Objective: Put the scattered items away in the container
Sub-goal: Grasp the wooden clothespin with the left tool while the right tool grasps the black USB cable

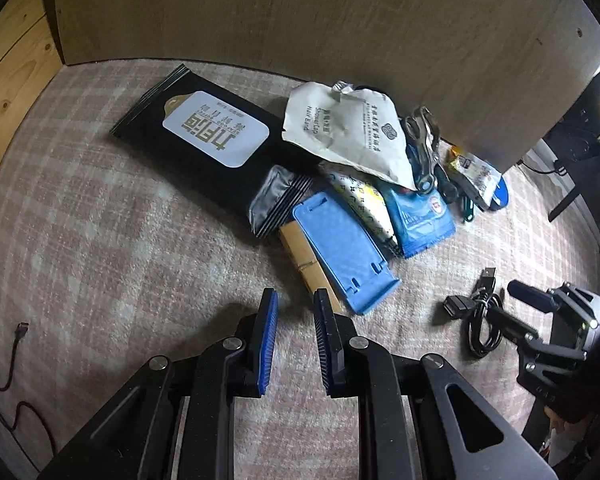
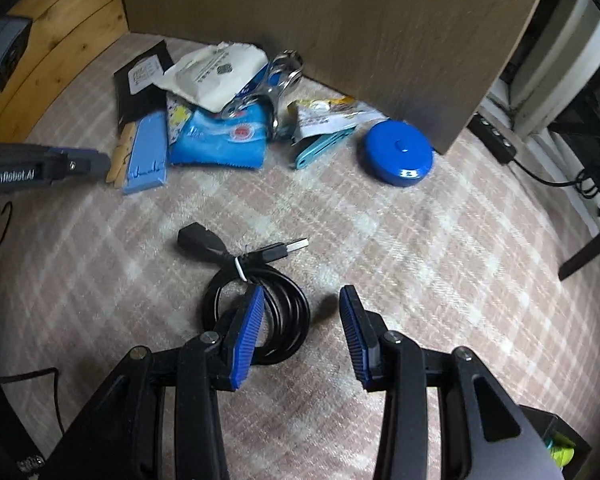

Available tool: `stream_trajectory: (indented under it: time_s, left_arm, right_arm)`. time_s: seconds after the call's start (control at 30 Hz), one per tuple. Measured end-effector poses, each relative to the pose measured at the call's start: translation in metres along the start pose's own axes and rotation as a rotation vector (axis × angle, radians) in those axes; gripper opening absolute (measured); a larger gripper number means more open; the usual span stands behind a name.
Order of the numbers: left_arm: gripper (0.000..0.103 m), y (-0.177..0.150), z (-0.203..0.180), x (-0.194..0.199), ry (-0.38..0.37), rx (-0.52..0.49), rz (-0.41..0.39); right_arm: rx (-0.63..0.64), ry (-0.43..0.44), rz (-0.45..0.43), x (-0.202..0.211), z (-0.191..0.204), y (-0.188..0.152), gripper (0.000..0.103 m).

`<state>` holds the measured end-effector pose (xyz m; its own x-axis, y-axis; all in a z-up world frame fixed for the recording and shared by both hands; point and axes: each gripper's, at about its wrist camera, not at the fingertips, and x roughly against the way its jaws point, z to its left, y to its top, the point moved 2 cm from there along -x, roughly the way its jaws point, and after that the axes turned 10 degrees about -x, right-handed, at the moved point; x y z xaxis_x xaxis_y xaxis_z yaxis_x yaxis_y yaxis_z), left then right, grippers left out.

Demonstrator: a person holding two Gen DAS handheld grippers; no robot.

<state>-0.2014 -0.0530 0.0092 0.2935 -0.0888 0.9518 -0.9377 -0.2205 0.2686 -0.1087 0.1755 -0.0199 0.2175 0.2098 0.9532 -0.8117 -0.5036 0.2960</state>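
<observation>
A pile of small items lies on a pink plaid cloth against a wooden panel: a black wipes pack (image 1: 204, 140), a white paper sachet (image 1: 348, 132), a blue phone stand (image 1: 340, 244), a blue sachet (image 1: 420, 216) and a metal clip (image 1: 420, 140). A blue round tape measure (image 2: 400, 152) sits at the right of the pile. My left gripper (image 1: 295, 296) hovers just before the phone stand, jaws slightly apart and empty. My right gripper (image 2: 302, 292) is open over a coiled black USB cable (image 2: 276, 320). Its left finger (image 2: 248, 320) covers part of the coil without gripping it.
A wooden panel (image 1: 340, 20) stands upright behind the pile. A thin cable (image 1: 8, 360) trails at the cloth's left edge. A power strip (image 2: 496, 136) and cords lie at the right. A dark box (image 2: 556, 440) shows at the lower right corner.
</observation>
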Motion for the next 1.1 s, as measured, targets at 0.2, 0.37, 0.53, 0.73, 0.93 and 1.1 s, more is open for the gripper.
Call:
stream_trajectory:
  time_s: [0.2, 0.37, 0.53, 0.73, 0.93, 1.1]
  left_arm:
    - [0.017, 0.002, -0.007, -0.001, -0.022, -0.004, -0.001]
    - [0.025, 0.003, -0.010, -0.011, -0.025, -0.011, 0.015]
    - [0.017, -0.002, -0.003, -0.009, -0.035, -0.002, 0.007]
    - [0.014, -0.017, 0.010, -0.004, -0.045, 0.003, -0.008]
    - [0.012, -0.033, 0.020, 0.010, -0.028, 0.026, -0.050]
    - [0.011, -0.040, 0.009, 0.025, -0.031, 0.002, -0.075]
  right_arm:
    - [0.034, 0.013, -0.004, -0.005, 0.007, 0.005, 0.039]
    - [0.046, 0.016, -0.021, -0.007, 0.014, 0.011, 0.035]
    - [0.044, 0.040, -0.028, -0.007, 0.020, 0.013, 0.021]
    - [-0.049, 0.095, -0.045, -0.004, 0.017, 0.007, 0.014]
    - [-0.130, 0.093, -0.078, 0.004, 0.024, -0.013, 0.012]
    - [-0.189, 0.103, -0.128, 0.024, 0.016, -0.020, 0.009]
